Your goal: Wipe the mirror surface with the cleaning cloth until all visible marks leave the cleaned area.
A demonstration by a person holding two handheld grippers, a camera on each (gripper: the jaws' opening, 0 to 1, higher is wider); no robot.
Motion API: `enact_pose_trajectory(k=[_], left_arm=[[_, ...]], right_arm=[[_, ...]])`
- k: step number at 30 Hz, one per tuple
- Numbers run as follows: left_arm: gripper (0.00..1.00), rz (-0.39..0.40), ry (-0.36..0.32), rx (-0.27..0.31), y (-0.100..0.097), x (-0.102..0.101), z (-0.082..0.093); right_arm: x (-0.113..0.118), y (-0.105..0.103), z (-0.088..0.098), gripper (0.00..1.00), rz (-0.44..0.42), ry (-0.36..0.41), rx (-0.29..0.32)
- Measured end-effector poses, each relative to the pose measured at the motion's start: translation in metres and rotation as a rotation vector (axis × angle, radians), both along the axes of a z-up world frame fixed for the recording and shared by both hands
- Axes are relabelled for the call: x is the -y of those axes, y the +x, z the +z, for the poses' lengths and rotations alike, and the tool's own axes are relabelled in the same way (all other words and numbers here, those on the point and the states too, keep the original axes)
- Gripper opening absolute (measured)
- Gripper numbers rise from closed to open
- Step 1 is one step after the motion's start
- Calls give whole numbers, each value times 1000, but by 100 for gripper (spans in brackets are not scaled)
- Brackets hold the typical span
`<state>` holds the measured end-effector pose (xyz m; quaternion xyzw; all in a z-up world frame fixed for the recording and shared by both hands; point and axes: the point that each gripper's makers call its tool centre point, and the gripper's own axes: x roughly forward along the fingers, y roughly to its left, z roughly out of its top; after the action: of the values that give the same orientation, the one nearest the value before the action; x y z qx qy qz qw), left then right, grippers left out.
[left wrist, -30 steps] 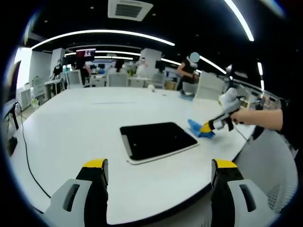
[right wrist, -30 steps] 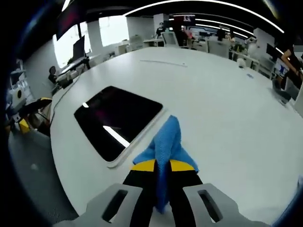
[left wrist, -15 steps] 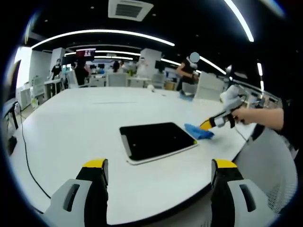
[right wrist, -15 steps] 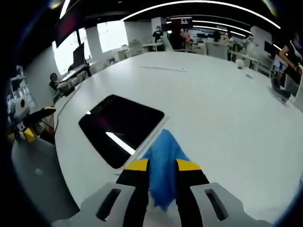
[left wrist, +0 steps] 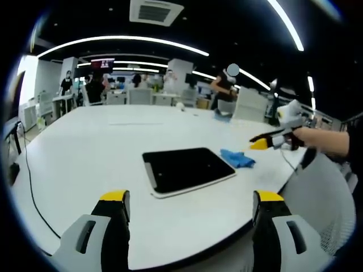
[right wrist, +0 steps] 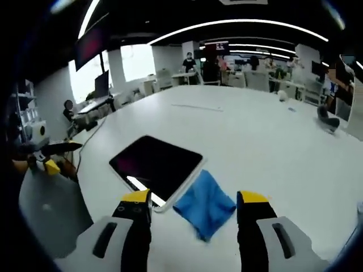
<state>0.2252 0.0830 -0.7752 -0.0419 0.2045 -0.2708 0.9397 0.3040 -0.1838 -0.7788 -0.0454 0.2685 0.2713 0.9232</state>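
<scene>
A blue cleaning cloth lies crumpled on the white tabletop at lower centre of the right gripper view, touching the near edge of the dark, white-framed mirror. The right gripper hangs above it, fingers spread wide and holding nothing. In the left gripper view, the left gripper sits at the bottom, fingers likewise released, the mirror at centre and the cloth just right of it.

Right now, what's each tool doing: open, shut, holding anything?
Left tool: open, holding nothing.
Right tool: open, empty; blue cloth lies on the table.
</scene>
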Motion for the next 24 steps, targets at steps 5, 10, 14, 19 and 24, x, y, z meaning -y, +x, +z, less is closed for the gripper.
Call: enact_pose_trajectory(k=[5, 10, 14, 19, 24], left_arm=[[90, -3, 1, -1, -1, 0, 0], [93, 4, 5, 5, 0, -1, 1], [97, 19, 5, 18, 1, -3, 3], [99, 33, 6, 33, 1, -6, 6], [99, 44, 4, 37, 0, -7, 6]], right_arm=[[-3, -21, 5, 86, 2, 55, 3], [0, -41, 9, 95, -20, 73, 33], [6, -53, 16, 100, -55, 117, 69], [8, -65, 20, 100, -90, 141, 110], [26, -58, 22, 100, -149, 137, 193]])
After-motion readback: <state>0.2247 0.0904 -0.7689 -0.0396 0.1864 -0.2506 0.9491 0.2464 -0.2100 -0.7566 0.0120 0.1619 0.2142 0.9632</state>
